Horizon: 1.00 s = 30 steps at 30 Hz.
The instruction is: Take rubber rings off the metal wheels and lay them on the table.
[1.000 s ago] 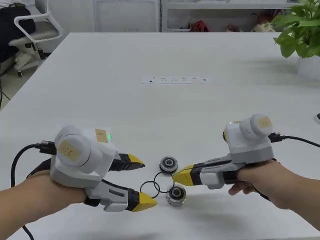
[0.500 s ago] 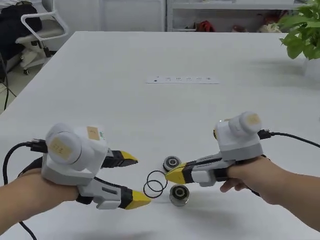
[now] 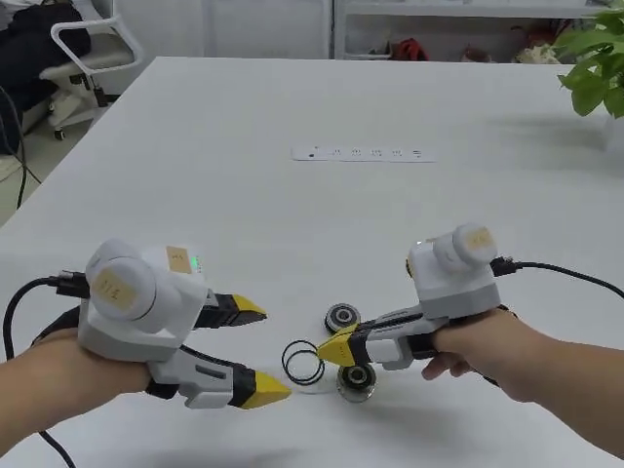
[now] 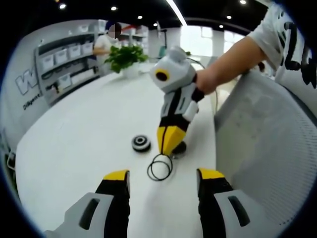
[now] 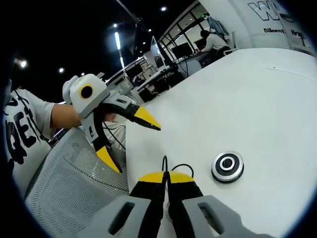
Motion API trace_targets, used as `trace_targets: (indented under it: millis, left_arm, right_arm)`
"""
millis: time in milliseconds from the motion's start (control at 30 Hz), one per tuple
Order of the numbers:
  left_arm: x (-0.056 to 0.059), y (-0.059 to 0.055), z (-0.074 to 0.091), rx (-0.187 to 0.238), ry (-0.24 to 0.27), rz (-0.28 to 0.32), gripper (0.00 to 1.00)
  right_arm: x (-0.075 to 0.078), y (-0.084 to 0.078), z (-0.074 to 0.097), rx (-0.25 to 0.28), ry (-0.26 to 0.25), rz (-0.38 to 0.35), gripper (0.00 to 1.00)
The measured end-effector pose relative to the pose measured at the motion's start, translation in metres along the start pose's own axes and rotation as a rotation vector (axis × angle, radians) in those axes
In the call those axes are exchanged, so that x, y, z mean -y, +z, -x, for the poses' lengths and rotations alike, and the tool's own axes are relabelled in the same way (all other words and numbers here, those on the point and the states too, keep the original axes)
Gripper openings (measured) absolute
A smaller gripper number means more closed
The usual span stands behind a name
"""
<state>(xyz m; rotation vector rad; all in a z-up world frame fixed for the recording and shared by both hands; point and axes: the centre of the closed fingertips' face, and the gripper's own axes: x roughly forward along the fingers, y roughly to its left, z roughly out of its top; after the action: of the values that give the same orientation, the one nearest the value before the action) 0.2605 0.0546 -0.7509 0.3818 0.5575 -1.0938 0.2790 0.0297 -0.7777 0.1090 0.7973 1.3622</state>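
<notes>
Two thin black rubber rings [image 3: 304,363] overlap on the white table [image 3: 322,224]. My right gripper [image 3: 330,350] is shut, its yellow tip at the rings' right edge; in the right gripper view one ring [image 5: 181,167] rises from between its jaws. One metal wheel [image 3: 342,317] lies just beyond that tip, and another wheel [image 3: 356,378] sits under the gripper, nearer to me. The left gripper [image 3: 255,349] is open a short way left of the rings and holds nothing. From the left gripper [image 4: 163,176], the rings [image 4: 160,167] lie just ahead, with the right gripper [image 4: 167,144] pointing down at them.
A white power strip [image 3: 361,153] lies mid-table, farther away. A green plant [image 3: 597,63] stands at the far right corner, and an office chair [image 3: 86,54] stands off the far left edge. A black cable [image 3: 561,272] trails from the right gripper.
My right gripper has slid left, away from the near wheel and over to the rings. The left gripper stays open in about the same place. The head camera has shifted.
</notes>
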Motion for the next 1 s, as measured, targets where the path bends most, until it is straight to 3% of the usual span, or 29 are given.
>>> trace_targets:
  millis: [533, 1000]
  left_arm:
    - [-0.001, -0.005, -0.001, -0.011, -0.003, 0.008, 0.55]
    - [0.001, -0.008, -0.003, -0.022, -0.014, 0.013, 0.54]
  right_arm:
    - [0.006, -0.007, -0.003, -0.015, -0.011, -0.020, 0.00]
    - [0.019, -0.008, -0.002, 0.004, -0.061, -0.033, 0.03]
